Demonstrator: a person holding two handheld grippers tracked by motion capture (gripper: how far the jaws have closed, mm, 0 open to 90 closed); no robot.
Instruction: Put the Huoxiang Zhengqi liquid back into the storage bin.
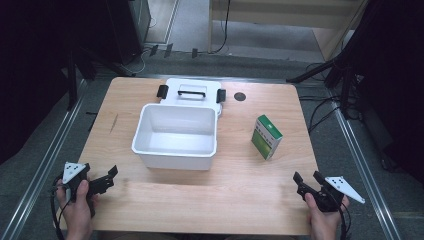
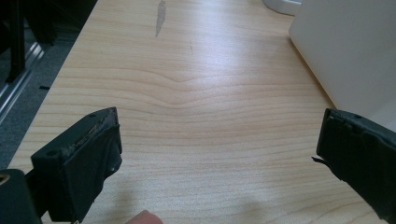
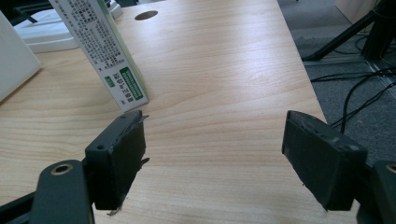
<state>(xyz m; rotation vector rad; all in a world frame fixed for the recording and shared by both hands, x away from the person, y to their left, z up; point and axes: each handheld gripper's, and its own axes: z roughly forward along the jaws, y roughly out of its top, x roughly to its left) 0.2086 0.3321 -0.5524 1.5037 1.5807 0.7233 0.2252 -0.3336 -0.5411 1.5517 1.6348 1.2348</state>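
Left tongs (image 1: 111, 175): resting apart at the counter's (image 1: 240, 195) 7 o'clock, gripping nothing.
Right tongs (image 1: 306, 178): sitting apart at 5 o'clock, empty.
Green-white carton (image 1: 266, 136): standing at 3 o'clock, beside open white storage box (image 1: 175, 136).

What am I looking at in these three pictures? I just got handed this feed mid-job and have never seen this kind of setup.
There is no robot arm here. A person holds a hand-held tool with two black jaws in each hand: the left gripper and the right gripper.

The high view comes from a fixed camera above the wooden table, looking down with the person's hands at the bottom. The other two pictures come from cameras riding on each gripper, looking out along its own jaws.

On the table stands an open, empty white box with its lid folded back behind it. To its right stands a small green and white carton, which the right gripper view shows close ahead.

Both grippers are open and hold nothing.
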